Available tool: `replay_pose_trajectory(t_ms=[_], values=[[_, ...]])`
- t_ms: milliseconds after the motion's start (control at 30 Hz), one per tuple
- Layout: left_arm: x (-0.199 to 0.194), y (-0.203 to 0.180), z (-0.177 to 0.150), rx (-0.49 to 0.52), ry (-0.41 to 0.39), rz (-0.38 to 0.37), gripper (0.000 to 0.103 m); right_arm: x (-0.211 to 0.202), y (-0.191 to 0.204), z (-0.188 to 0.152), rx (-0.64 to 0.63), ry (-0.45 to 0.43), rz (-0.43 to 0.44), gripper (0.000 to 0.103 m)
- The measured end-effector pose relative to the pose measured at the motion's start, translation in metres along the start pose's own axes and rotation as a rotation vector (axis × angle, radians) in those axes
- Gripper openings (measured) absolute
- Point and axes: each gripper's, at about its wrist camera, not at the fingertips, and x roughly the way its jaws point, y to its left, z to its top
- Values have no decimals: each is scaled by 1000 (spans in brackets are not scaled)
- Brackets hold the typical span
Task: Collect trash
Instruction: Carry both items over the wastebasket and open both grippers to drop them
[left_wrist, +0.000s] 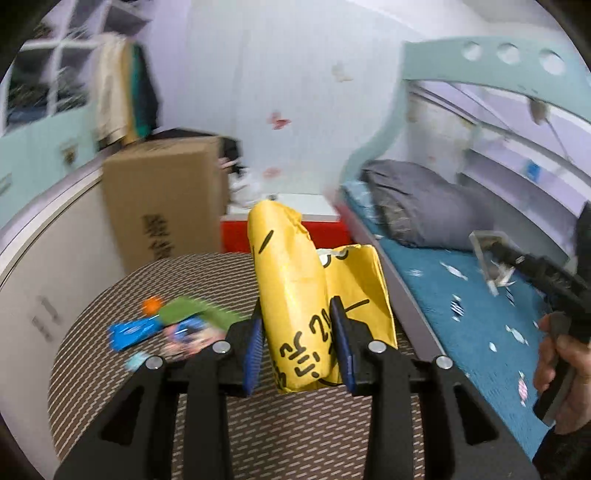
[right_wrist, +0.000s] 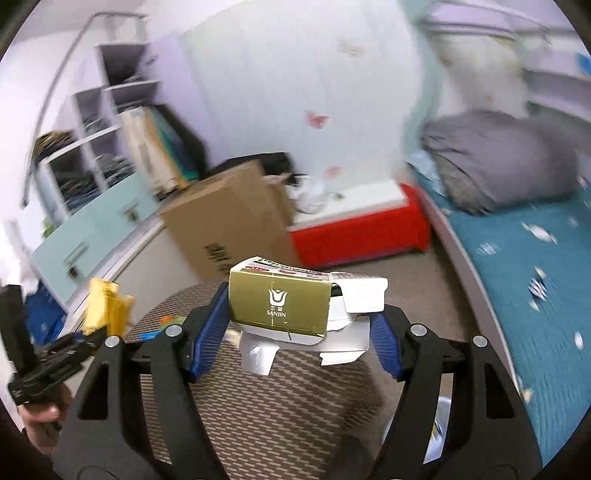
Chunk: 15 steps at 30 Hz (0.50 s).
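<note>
My left gripper (left_wrist: 299, 343) is shut on a crumpled yellow paper bag (left_wrist: 295, 295) with black writing and holds it above a round woven-top table (left_wrist: 258, 424). Several wrappers lie on the table's left: a blue one (left_wrist: 131, 332), a green one (left_wrist: 192, 312) and an orange bit (left_wrist: 151, 304). My right gripper (right_wrist: 295, 328) is shut on an olive and white SANJIN carton (right_wrist: 284, 306), its flaps open, above the same table (right_wrist: 258, 406). The left gripper with the yellow bag (right_wrist: 105, 306) shows at the left of the right wrist view.
A tall cardboard box (left_wrist: 162, 199) stands behind the table, with a red and white box (left_wrist: 295, 229) beside it. A bed with a blue sheet (left_wrist: 480, 314) and grey pillow (left_wrist: 417, 199) runs along the right. Pale cabinets (right_wrist: 92, 229) and shelves stand left.
</note>
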Motion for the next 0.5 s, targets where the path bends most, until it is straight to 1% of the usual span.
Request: replay_pose_trajectory(t_ms=[67,100,167,200,233,333,400,500], values=[[13,-29,3,40,14,-40,33,3,-44,-14,72,35,-72,68],[20,-41,3,54,25,-58,33,5,-60,-21,99,53,-94,68],[36,-68,0,89,58,-94,33,20,-108,-48,188,124,-149,68],[46,-83,-2,108,80,-114,33,25,-120,-57,212,146,-164,68],[53,-92,-3,119,96,-128,33,37,-144,-76,263,195,-188,68],[75,-124,-12,165,148,-165,33,60,-186,-115,357,282,-213,68],[89,-145,-21,201,186,-186,33,73,-206,-139,403,328,-227,69],[111,-174,-33,249,238,-206,33,91,-232,-166,473,383,-229,74]])
